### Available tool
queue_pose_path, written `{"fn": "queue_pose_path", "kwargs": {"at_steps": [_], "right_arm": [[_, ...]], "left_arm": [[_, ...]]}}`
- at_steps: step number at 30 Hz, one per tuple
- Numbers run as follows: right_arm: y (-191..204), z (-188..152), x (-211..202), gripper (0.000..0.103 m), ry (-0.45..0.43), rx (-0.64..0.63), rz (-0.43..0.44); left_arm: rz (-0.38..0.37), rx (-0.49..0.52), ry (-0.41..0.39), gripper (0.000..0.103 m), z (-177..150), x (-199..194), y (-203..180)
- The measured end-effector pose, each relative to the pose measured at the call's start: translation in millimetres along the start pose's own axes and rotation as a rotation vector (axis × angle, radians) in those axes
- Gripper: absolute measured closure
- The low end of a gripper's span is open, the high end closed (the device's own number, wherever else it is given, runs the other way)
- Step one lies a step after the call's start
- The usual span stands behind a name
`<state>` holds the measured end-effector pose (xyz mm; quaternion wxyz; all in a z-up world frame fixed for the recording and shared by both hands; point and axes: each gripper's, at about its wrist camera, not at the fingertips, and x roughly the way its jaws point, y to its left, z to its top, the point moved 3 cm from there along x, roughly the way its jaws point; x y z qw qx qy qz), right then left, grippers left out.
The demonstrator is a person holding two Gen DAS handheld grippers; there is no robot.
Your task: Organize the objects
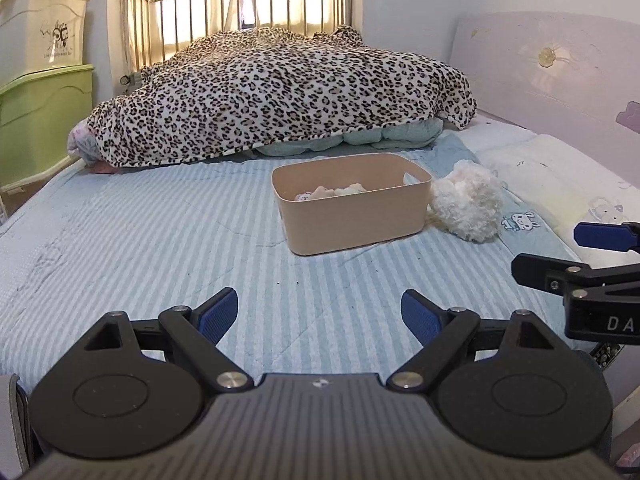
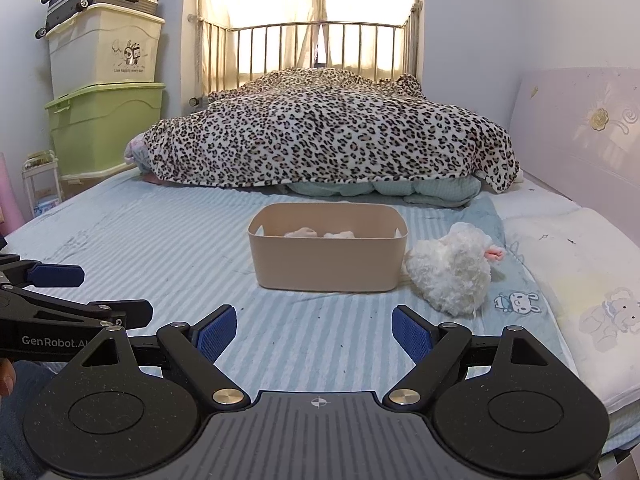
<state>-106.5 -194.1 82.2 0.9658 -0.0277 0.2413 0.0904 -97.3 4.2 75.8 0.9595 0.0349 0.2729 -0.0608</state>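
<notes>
Both of our grippers hang over the striped bedsheet [image 2: 160, 240] with nothing between their blue pads; our left gripper [image 1: 318, 314] has its fingers spread wide, and our right gripper [image 2: 314, 330] is spread just as wide; neither touches any object. Ahead of us a beige bin [image 2: 328, 256] sits on the sheet, its long axis running across our view from left to right; inside it we see a few pale soft items [image 2: 320, 235], too small to name. Just beside the bin's right end lies a white plush toy [image 2: 452, 276]; a small pink part [image 2: 495, 255] pokes out of it toward the headboard side. Beyond the bin a leopard-print blanket [image 2: 328, 132] is heaped over blue bedding; stacked storage boxes [image 2: 104, 92] stand at the left wall.
</notes>
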Motion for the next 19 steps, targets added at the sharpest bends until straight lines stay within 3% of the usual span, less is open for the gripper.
{"fn": "queue_pose_path", "kwargs": {"at_steps": [19], "right_arm": [[-2.7,-0.9,-1.7,0.016,0.004,0.006,0.0]], "left_arm": [[-0.019,-0.02,-0.006,0.014,1.0,-5.0,-0.8]]}}
